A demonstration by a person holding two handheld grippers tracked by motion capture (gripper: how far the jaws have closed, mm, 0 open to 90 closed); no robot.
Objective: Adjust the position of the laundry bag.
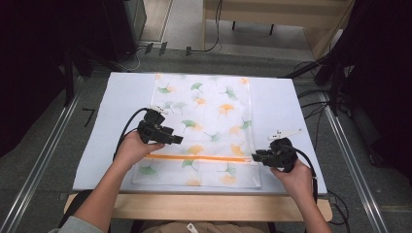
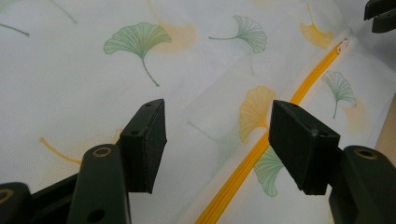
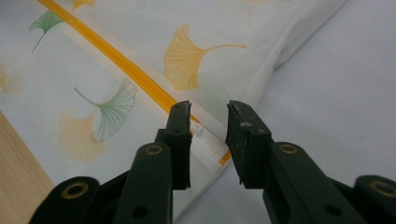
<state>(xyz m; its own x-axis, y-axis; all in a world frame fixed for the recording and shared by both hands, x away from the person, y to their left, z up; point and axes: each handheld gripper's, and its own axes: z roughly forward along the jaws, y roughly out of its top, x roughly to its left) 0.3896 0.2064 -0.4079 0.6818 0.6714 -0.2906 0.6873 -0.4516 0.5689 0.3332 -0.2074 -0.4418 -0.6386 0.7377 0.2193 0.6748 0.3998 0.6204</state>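
High view showed the table (image 1: 121, 97) with the leaf-print cover (image 1: 204, 126) lying flat, its zipper (image 1: 199, 158) near your edge. Your left gripper (image 1: 176, 140) hovered wide open above it; your right gripper (image 1: 256, 156), jaws parted narrowly, straddled the zipper's end. Next, probably, you needed to pinch the pull.

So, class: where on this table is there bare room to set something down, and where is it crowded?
Bare table cover lies left of the leaf-print fabric, and again right of it toward the far right corner. The near part is crowded: the left gripper and right gripper sit at the two ends of the orange zipper.
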